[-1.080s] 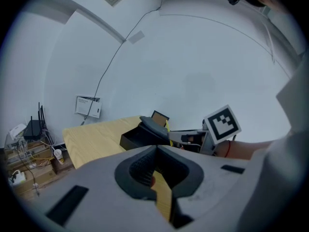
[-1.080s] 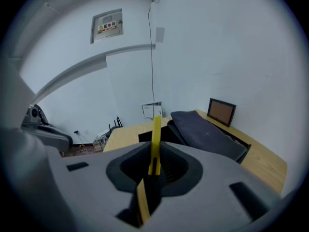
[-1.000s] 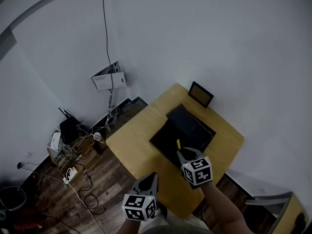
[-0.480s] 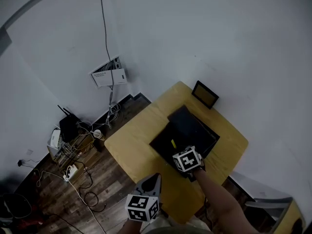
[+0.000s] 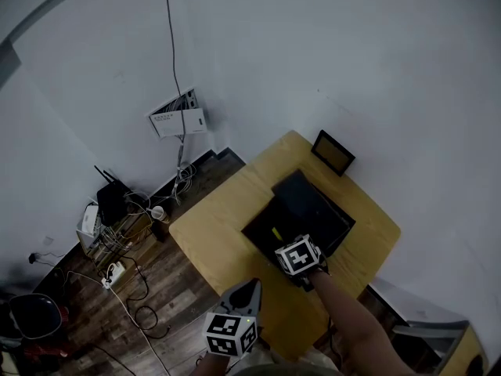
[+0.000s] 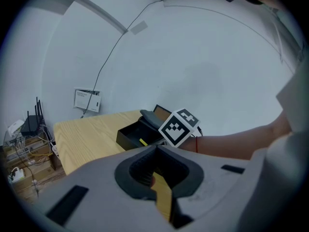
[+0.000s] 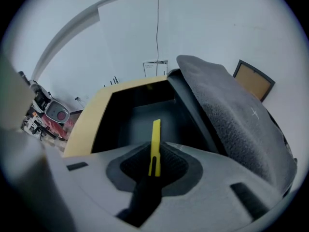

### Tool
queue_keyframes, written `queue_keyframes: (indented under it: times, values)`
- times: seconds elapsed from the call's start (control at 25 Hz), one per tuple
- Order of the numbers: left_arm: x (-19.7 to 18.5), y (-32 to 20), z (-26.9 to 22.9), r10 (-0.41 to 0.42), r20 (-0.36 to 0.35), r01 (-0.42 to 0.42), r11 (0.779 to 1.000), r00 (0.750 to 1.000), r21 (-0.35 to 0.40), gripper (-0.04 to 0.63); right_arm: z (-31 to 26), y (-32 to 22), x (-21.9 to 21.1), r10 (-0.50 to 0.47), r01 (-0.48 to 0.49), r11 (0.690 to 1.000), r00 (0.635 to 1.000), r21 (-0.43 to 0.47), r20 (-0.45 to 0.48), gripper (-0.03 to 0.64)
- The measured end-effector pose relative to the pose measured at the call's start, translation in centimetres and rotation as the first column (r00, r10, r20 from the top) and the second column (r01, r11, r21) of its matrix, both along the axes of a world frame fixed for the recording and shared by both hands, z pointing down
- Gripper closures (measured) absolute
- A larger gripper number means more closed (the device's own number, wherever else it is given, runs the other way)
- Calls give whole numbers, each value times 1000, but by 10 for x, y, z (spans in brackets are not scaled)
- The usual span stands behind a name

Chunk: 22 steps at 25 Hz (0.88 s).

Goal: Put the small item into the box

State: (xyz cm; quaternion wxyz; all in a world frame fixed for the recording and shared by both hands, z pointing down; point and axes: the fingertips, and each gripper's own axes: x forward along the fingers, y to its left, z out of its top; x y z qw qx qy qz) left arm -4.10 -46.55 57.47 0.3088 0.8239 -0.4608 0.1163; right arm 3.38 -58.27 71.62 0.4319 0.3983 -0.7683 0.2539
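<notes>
Yellow strip, our small item [image 7: 155, 134], sat pinched in the right gripper [image 7: 153, 164], long axis pointing to twelve o'clock over the open black box [image 7: 126, 96], its lower end hidden between the jaws, while our left gripper [image 6: 155, 175], closed on nothing, hung at seven o'clock from the box.

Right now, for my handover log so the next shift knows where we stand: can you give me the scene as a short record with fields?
right gripper: shut on the yellow strip, held over the open box
yellow strip: tip points into the box, not yet released
box: black, open, no other item seen inside
lid: raised beside the opening
left gripper: jaws together, holding nothing, back from the box
table: wooden, also bears a picture frame
</notes>
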Motion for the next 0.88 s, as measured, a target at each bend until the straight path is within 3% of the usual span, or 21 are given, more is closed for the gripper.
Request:
queue_keyframes:
  times: [0.08,0.16,0.64,0.88]
  values:
    - [0,1,-3,0,-1,0,1000,1000,7,592,-4,0,-2,1,-2,1000,1000,7,18,561]
    - [-2,4,-7,-2,-2,2,1000,1000,13,592,-12,2,-3,16,-17,1000,999,14,34,509]
    - [-13,35,-30,-2,-16,2,998,1000,56,592,-79,42,-4,100,-123,981,983,152,155,497]
    - [-14,58,-48,21,-17,-19,995,1000,100,592,-126,82,-2,152,-216,948,953,234,261,497]
